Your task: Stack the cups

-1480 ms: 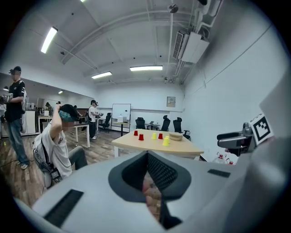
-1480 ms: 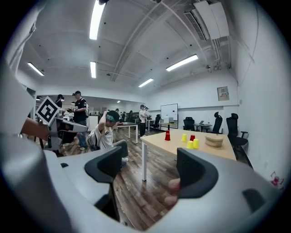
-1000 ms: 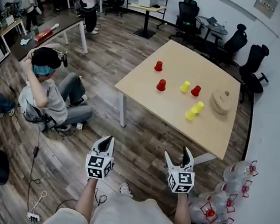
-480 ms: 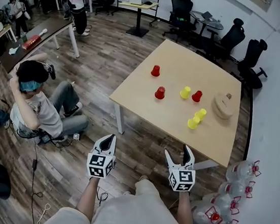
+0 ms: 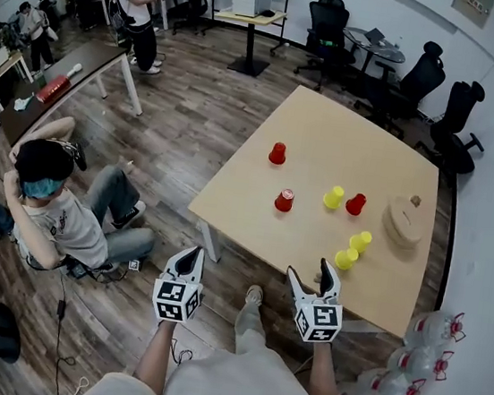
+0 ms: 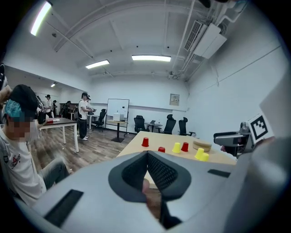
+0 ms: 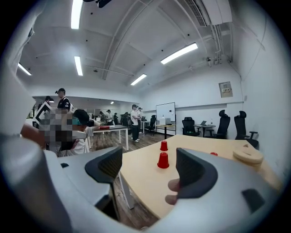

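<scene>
Upside-down cups stand on a light wooden table (image 5: 254, 216). Two red cups (image 5: 277, 153) (image 5: 285, 200) are on its left half, and a yellow cup (image 5: 334, 197) and a third red cup (image 5: 355, 204) are mid-table. Two more yellow cups (image 5: 360, 241) (image 5: 345, 258) stand nearer me. My left gripper (image 5: 190, 254) hangs over the floor short of the table, shut and holding nothing (image 6: 148, 154). At the table's near edge my right gripper (image 5: 312, 273) is open and empty (image 7: 150, 168). The nearest red cup (image 7: 163, 160) shows between its jaws, far off.
A round wooden lidded box (image 5: 404, 220) lies at the table's right. A person (image 5: 55, 212) sits on the floor to the left. Clear bottles with red caps (image 5: 425, 351) lie by the wall on the right. Office chairs (image 5: 425, 80) stand behind the table.
I have stepped closer: the table and cups now sit lower and nearer in the head view. Both grippers keep the same pose and state.
</scene>
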